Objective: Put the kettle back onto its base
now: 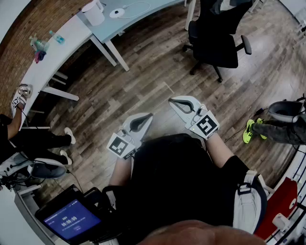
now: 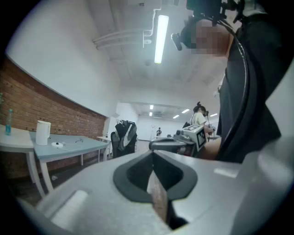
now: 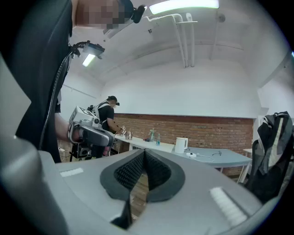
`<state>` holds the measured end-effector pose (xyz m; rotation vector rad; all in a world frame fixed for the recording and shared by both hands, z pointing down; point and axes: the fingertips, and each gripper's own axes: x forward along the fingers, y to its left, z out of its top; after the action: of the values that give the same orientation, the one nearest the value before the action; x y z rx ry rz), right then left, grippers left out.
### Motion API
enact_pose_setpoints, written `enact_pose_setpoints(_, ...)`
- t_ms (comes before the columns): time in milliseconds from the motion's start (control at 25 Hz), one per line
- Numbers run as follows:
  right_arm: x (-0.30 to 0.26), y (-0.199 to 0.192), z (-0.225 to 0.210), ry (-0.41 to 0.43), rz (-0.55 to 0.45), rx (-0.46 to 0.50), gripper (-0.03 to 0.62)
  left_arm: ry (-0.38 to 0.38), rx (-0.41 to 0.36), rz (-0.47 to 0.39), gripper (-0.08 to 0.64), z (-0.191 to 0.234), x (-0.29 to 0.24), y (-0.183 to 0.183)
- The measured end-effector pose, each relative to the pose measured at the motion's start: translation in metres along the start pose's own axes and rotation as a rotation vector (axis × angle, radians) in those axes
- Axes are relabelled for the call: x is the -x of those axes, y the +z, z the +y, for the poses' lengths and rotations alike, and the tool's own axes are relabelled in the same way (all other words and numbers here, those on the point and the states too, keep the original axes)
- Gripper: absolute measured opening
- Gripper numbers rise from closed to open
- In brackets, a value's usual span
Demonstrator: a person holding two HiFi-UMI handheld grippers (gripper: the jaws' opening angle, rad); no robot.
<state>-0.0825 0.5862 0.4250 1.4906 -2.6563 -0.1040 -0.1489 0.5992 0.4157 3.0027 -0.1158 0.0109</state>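
The white kettle (image 1: 93,12) stands on the light blue table (image 1: 138,16) at the far top of the head view, with its round white base (image 1: 117,13) and cord beside it, apart from it. The left gripper view shows the kettle (image 2: 42,132) and base (image 2: 57,145) at far left. In the right gripper view the kettle (image 3: 181,145) and base (image 3: 191,154) sit past the jaws. My left gripper (image 1: 149,115) and right gripper (image 1: 171,101) are held level in front of my body over the wood floor, far from the table. Both are shut with nothing between the jaws.
A black office chair (image 1: 215,33) stands at the upper right. A white table (image 1: 52,52) with bottles (image 1: 40,45) adjoins the blue one at left. A person (image 1: 19,136) sits at far left, and another person's green shoe (image 1: 248,131) shows at right.
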Motion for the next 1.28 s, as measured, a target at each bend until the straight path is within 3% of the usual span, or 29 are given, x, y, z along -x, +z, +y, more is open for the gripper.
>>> enact_pose_setpoints(440, 0.002, -0.003, -0.004, 0.008, 0.018, -0.001, 0.003, -0.004, 0.010, -0.005, 0.002, -0.001, -0.008, -0.002)
enact_pose_setpoints(720, 0.006, 0.006, 0.001, 0.029, -0.037, -0.067, 0.005, -0.016, 0.014, 0.000, 0.002, -0.006, -0.010, -0.002)
enact_pose_setpoints(1280, 0.007, 0.006, 0.002, 0.050, -0.038, -0.069, 0.005, -0.023, 0.003, 0.001, 0.002, -0.008, -0.016, 0.001)
